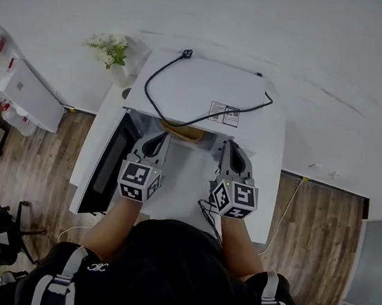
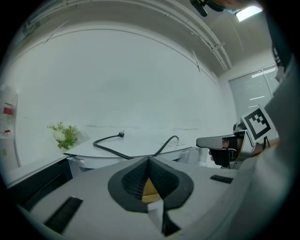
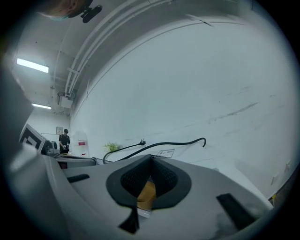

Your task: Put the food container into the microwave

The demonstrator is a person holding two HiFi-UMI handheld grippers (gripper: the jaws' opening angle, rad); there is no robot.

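Note:
A tan food container (image 1: 183, 132) sits at the mouth of the white microwave (image 1: 199, 90), its far part hidden under the microwave's top. My left gripper (image 1: 159, 137) is shut on its left side and my right gripper (image 1: 228, 146) is shut on its right side. In the left gripper view the jaws (image 2: 149, 161) meet at the tips with a strip of the tan container (image 2: 149, 188) behind them. The right gripper view shows the same: the right gripper (image 3: 151, 159) is closed over the tan container (image 3: 147, 192).
The microwave's black door (image 1: 109, 162) hangs open to the left. A black power cord (image 1: 161, 74) lies across the microwave's top. A small vase of white flowers (image 1: 108, 48) stands at the table's (image 1: 266, 193) back left. Wooden floor lies on both sides.

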